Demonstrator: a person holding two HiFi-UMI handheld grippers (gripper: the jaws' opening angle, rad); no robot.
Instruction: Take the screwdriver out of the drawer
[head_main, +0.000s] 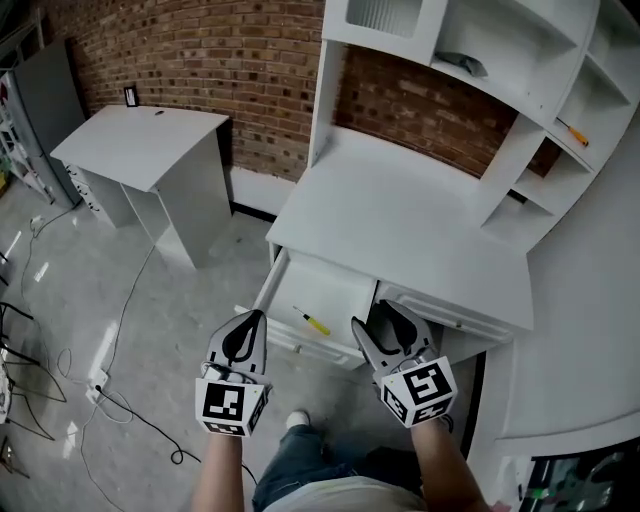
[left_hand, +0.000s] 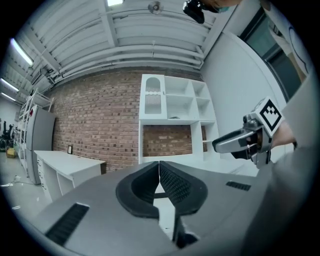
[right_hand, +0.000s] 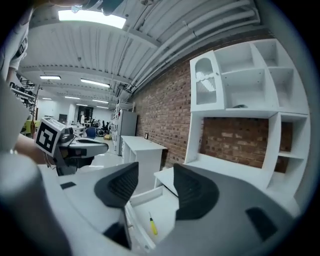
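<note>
The screwdriver (head_main: 311, 320) lay in the open drawer (head_main: 330, 285), which jutted from under the front left of the desk (head_main: 400, 220). The left hand-held gripper (head_main: 258, 320) hung just before the drawer's front, with the right hand-held gripper (head_main: 372, 320) beside it to the right. Shelves (head_main: 520, 60) rose behind the desk top against the brick wall (head_main: 220, 50). A second desk (head_main: 140, 145) stood well to the left.

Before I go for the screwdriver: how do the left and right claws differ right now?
The left claw has its jaws pressed together, nothing between them; the right claw has them apart. The right claw looks down into the open drawer, the yellow-handled screwdriver showing in its gap, untouched; the left claw faces the hutch and brick wall. Both are empty.
</note>
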